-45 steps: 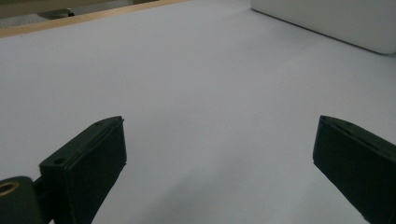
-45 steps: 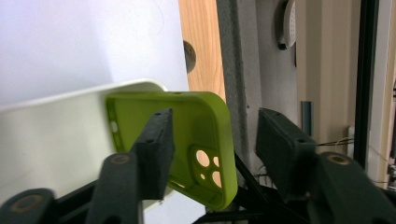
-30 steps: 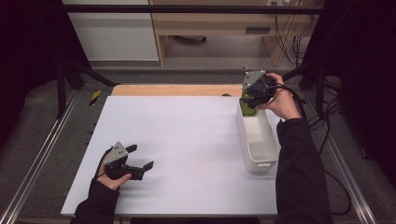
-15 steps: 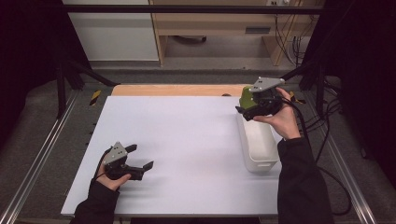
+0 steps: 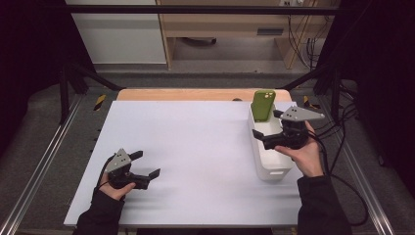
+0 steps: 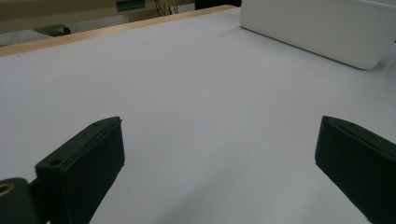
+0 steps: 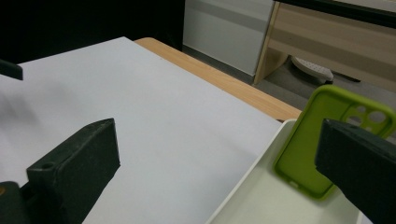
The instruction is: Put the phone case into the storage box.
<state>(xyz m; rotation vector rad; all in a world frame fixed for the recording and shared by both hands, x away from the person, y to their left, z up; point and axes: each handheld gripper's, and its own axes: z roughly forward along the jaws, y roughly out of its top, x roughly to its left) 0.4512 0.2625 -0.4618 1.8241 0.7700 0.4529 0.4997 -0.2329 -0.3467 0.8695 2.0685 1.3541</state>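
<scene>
The right claw (image 5: 270, 131) hangs over the white bin (image 5: 271, 169), held level in the person's right hand (image 5: 303, 154), with its grey three-cornered plate on top. Its jaws have just been opening and now stand wide apart with nothing between them. In the right gripper view the two black jaws rise at either side, and past the right-hand one the green phone case (image 7: 322, 140) stands inside the bin, tilted back against the bin's far end wall. The case is clear of both jaws. Its back faces the camera, with a raised camera cut-out and round lens holes at the top corner; no brand mark or lettering can be read on it. From the high view the case (image 5: 263, 104) sticks up above the bin's rim at the far end, just beyond the claw.

The bin is a long, narrow tub near the right edge of the worktop (image 5: 195, 142), its length running away from the person. No label can be read on its wall.

The left claw (image 5: 146, 164) sits low at the near left of the worktop, in the person's left hand (image 5: 115, 183), well apart from the bin. Its jaws are spread wide and empty; in the left gripper view only bare white surface lies between them, with the bin's wall (image 6: 322, 30) farther off.
</scene>
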